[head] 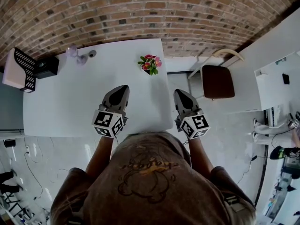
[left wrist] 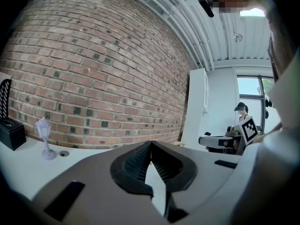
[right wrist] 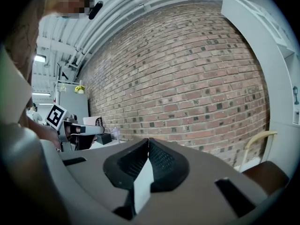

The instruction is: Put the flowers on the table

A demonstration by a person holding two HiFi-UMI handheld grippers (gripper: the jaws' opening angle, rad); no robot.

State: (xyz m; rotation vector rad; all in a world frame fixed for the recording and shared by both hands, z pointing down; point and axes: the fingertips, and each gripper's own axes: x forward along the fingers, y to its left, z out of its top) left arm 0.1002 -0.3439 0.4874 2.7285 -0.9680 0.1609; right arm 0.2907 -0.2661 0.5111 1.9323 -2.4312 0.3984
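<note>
i read the left gripper (head: 123, 87) above the near right part of the white table (head: 61, 102). in the left gripper view its jaws are closed tip to tip with nothing between them. the right gripper (head: 178, 92) is just outside the table's right edge, above the floor. in the right gripper view its jaws also meet at the tips and are empty. both grippers point towards the brick wall (head: 140, 13).

the flowers (head: 150, 64), pink and red with green leaves, stand upright on the table by its far right edge, ahead of both grippers and touching neither.

at the far left of the table are a small pale lamp (head: 71, 51) and a black box (head: 47, 66). a brown chair (head: 218, 81) is to the right of the table.
</note>
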